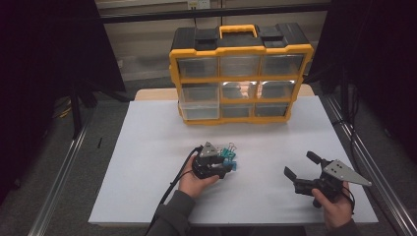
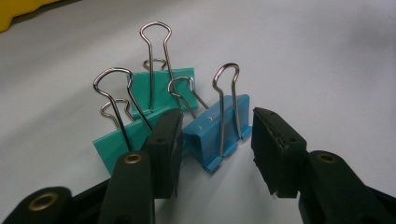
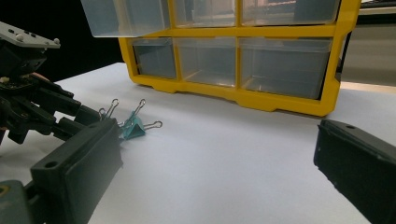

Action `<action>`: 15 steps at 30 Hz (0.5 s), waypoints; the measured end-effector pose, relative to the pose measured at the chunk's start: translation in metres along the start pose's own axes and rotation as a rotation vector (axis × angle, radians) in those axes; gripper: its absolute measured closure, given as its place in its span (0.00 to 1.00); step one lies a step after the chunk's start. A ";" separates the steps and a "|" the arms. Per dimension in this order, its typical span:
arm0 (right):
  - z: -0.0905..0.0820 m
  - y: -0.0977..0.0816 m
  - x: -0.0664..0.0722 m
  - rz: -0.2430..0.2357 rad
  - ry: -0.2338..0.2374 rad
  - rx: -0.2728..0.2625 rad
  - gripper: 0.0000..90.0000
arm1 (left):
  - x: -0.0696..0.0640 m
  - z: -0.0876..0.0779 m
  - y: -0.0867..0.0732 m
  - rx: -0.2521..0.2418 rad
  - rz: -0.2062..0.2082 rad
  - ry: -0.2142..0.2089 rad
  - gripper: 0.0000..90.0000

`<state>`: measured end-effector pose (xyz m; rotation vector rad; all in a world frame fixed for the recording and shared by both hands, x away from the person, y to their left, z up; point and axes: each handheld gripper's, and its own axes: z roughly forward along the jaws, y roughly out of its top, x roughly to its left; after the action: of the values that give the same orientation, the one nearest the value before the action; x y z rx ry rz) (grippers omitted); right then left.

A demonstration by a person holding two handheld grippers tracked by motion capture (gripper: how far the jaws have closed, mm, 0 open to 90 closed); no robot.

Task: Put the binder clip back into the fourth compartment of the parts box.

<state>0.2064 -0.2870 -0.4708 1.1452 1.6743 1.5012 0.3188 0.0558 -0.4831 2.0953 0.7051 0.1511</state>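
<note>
Overhead, white table (image 1: 147, 162) bears yellow drawer organiser (image 1: 241, 73); dark surroundings.

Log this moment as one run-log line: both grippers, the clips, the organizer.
left gripper: open, jaws astride blue binder clip | right gripper: open, idle | teal binder clips: beside blue | organizer: middle-left drawer out

Front teal clip (image 2: 122, 140) partly hidden; drawer contents (image 1: 239, 90) unclear.

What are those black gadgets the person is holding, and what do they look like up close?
Each hand holds a black two-jaw gripper. The left gripper has blocky black fingers with ridged inner faces, brass-coloured rivets, a grey three-cornered plate on top and a black cable trailing back. The right gripper has a larger grey three-cornered plate with small holes. The person wears grey sleeves.
</note>
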 end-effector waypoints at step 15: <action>0.000 0.000 -0.001 0.008 -0.004 0.002 0.00 | -0.017 0.013 0.010 0.037 -0.084 0.082 0.42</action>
<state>0.2070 -0.2874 -0.4714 1.1561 1.6715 1.5011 0.3139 0.0330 -0.4810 2.1005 0.8496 0.1799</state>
